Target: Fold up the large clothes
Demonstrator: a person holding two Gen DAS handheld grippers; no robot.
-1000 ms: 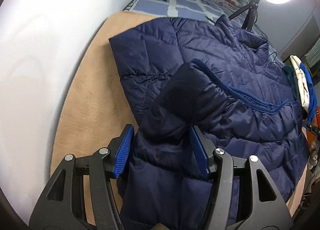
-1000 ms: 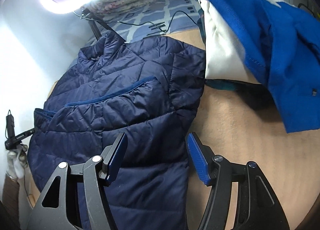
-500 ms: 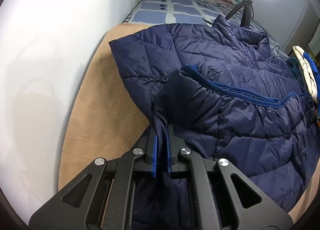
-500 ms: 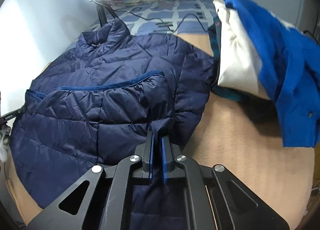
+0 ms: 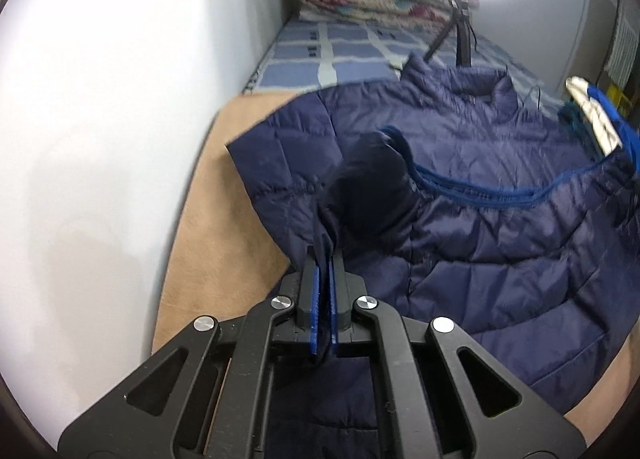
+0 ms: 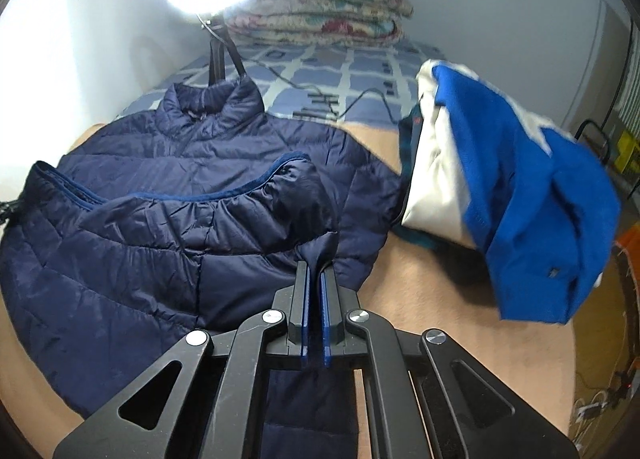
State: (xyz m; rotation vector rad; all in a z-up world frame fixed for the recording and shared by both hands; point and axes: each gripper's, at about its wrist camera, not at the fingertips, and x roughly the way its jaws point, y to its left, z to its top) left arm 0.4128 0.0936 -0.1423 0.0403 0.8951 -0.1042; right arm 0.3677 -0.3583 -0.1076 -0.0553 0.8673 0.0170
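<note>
Navy jacket [image 5: 500, 243] hem pinched in left tongs [image 5: 323, 263] and right tongs [image 6: 314, 271] | raise both corners evenly, keep hem taut | carry toward collar [image 6: 212, 99]

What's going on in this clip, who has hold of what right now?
A person with a handheld gripper in each hand is folding a navy puffer jacket spread on a tan blanket over a bed. The left gripper and right gripper are both shut on the jacket, each pinching one side near its bottom, with the hem already doubled up toward the collar. A blue and white garment lies off to the side, untouched.
</note>
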